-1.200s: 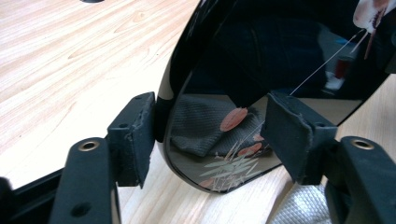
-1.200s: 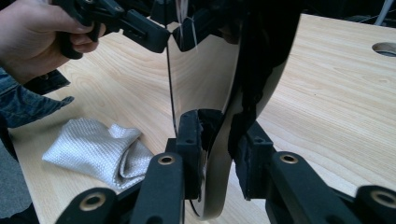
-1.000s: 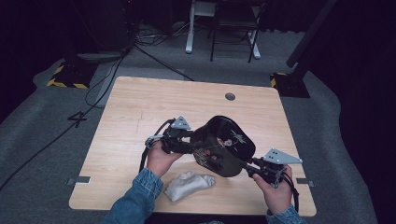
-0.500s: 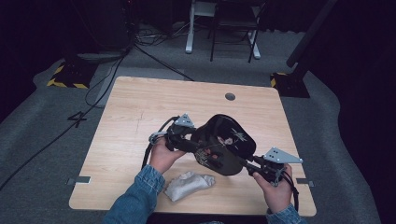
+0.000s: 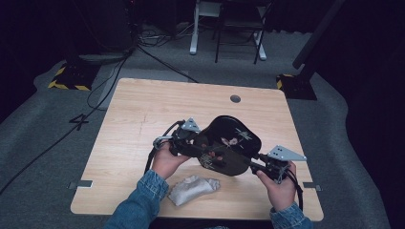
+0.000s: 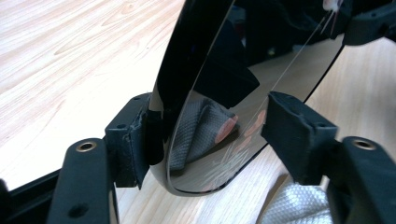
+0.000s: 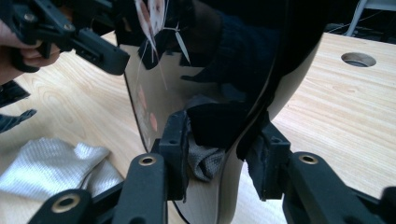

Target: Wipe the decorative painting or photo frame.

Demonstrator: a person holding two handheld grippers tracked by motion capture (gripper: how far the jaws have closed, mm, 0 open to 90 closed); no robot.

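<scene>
Barely any shift since second ago: left gripper (image 5: 199,143) edges slightly inward, tray (image 5: 230,146) stays tilted above table (image 5: 143,109). Right gripper (image 7: 219,154) clamps tray rim between fingers; left gripper's jaws straddle opposite rim, one pad touching, other apart. Two-point hold steadies it. Cloth (image 5: 193,189) lies below, near fingers, likely for wiping.

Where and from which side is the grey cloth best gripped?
Grip the grey cloth at its raised, bunched fold, coming from above. It lies crumpled on the table, near the front edge, so flat edges give little purchase.
</scene>
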